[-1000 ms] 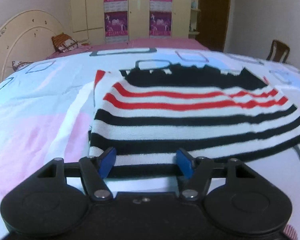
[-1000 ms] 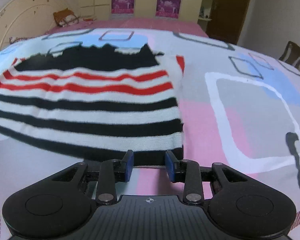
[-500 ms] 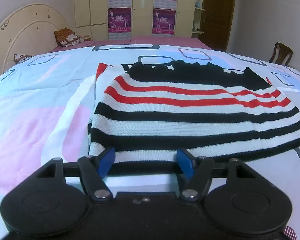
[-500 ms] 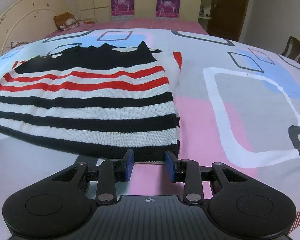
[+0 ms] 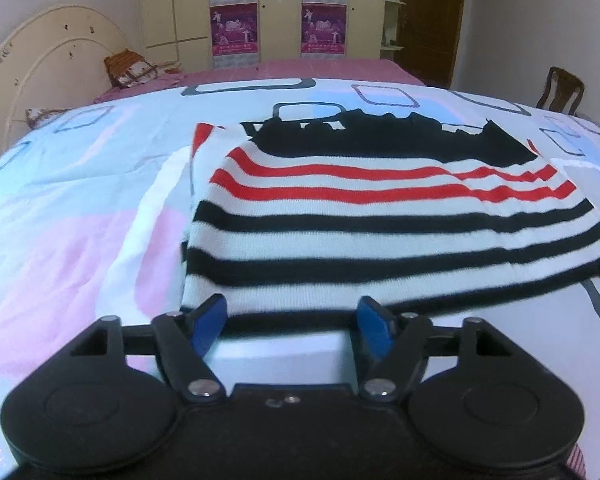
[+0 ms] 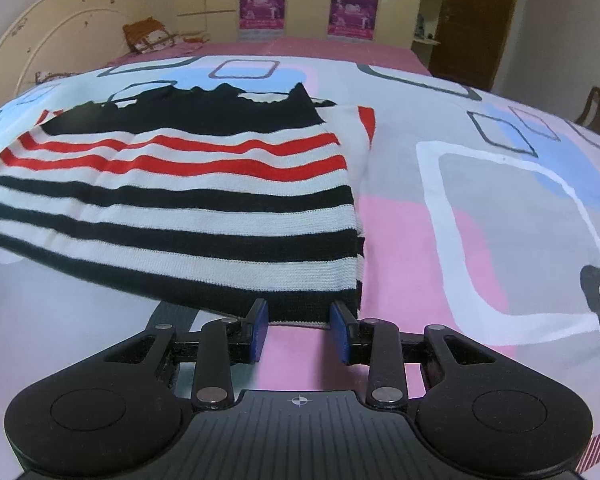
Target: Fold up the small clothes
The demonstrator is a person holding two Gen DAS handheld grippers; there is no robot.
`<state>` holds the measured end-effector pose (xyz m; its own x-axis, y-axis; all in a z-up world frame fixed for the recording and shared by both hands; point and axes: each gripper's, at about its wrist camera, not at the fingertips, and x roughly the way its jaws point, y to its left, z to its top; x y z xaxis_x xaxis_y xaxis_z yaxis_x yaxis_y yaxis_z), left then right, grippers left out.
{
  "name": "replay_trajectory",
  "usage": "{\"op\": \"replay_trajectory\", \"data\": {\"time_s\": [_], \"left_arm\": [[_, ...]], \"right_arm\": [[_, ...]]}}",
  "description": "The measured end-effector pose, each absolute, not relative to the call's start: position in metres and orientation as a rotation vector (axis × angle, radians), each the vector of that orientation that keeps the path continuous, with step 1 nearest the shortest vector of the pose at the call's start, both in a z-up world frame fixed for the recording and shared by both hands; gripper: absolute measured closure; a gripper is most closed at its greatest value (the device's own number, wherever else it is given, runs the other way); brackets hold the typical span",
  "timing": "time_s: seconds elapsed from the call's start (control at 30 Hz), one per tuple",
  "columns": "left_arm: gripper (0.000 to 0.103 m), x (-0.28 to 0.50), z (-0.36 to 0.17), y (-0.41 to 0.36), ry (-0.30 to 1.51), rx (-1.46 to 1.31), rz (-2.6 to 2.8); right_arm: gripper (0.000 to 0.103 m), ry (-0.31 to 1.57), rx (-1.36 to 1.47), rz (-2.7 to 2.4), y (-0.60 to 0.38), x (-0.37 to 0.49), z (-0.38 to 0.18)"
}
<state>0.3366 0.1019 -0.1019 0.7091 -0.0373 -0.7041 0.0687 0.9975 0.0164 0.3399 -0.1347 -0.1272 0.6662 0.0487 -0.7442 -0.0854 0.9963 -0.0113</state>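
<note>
- Left wrist view: I see my left tongs (image 5: 292,322) spread wide, the blue pads (image 5: 208,322) well apart and gripping nothing.
- The striped sweater (image 5: 380,236) lies on the bed (image 5: 80,216), just past the tips. Its near black hem runs across the gap between the pads; I cannot tell whether the pads touch it.
- The sweater shows black and white stripes nearest me, red and white stripes beyond them, and a black band with a jagged edge at the far end.
- Its left edge looks doubled over, with a red-and-white strip showing past it at the far left corner.
- Behind the bed I see a cream headboard (image 5: 48,92) on the left, a wardrobe (image 5: 276,12) with purple posters, a dark door (image 5: 432,16) and a wooden chair (image 5: 560,90) on the right.
- Right wrist view: my right tongs (image 6: 299,330) are open too, with a narrower gap, and nothing sits between the blue pads (image 6: 340,332).
- The sweater (image 6: 188,208) lies ahead and to the left on the patterned bed cover (image 6: 460,240); its near right corner sits just beyond the tips, the hem reaching to the gap.
- A red-and-white strip shows beside the sweater's far right edge.
</note>
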Motion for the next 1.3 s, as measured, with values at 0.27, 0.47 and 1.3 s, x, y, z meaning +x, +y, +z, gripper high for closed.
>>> {"op": "replay_trajectory", "data": {"time_s": [0.27,0.47,1.3], "left_arm": [[0.044,0.302,-0.114,0.129,0.740,-0.381,-0.055],[0.044,0.318,-0.129,0.154,0.656,-0.718,0.035],[0.084,0.383,-0.146,0.202,0.537,-0.932,0.041]], "right_arm": [[0.093,0.732,0.103,0.084,-0.143,0.300,-0.107],[0.099,0.749,0.164,0.146,-0.131,0.306,-0.104],[0.099,0.790,0.132,0.335,-0.020,0.444,-0.099]]}}
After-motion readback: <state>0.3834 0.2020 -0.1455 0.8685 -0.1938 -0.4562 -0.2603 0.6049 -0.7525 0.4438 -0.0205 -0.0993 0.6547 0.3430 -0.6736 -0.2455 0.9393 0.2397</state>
